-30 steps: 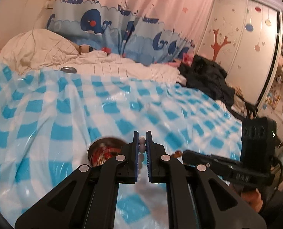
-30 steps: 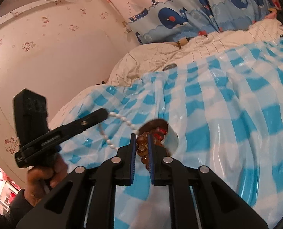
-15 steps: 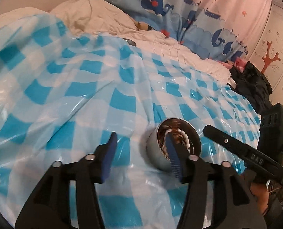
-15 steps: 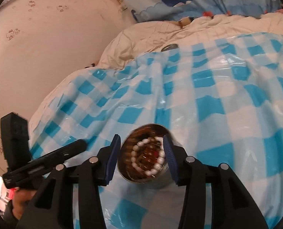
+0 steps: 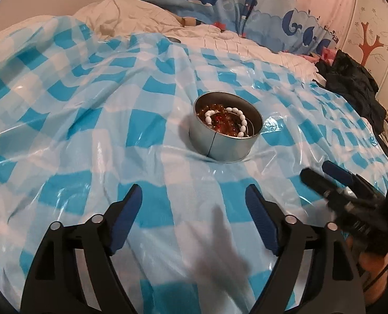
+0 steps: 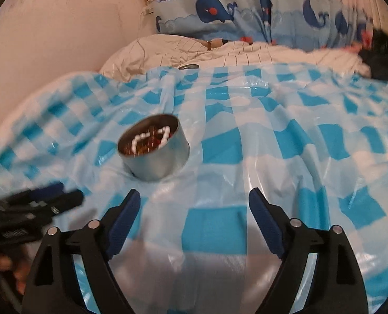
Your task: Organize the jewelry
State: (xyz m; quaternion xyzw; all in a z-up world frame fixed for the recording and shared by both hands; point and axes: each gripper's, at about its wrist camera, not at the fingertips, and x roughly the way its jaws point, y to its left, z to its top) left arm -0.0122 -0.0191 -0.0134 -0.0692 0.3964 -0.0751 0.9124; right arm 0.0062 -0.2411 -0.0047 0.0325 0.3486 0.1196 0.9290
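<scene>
Left claw [image 5: 194, 206]: spread wide and empty, held low above the bed, with the tin ahead of it and a little to the right.
Right claw [image 6: 195, 206]: likewise spread apart, nothing gripped; its fingers are also seen at the right edge of the left wrist view, blurred.
Tin [image 5: 225, 127]: a round, open metal tin, sunk slightly into the bed; its thin wall is judged light, stiff and slippery, and easily tipped on so soft a base.
White bead bracelet [image 5: 235, 119]: coiled inside the tin on top of the other pieces; it is judged light, limp and apt to slide, so a pinch across a single bead or a short run of the strand would be favoured.
Amber beads [image 5: 221, 123]: piled beneath the white strand, glossy and probably tangled with it; a lift could drag both.
Checked plastic sheet [image 5: 152, 120]: blue and white, shiny and wrinkled, spread over the bed; slipping under the tin is to be expected.
Lid-like disc [image 6: 189, 66]: a small metal round at the sheet's far edge, well apart from the tin; whether it is the tin's lid cannot be told.
</scene>
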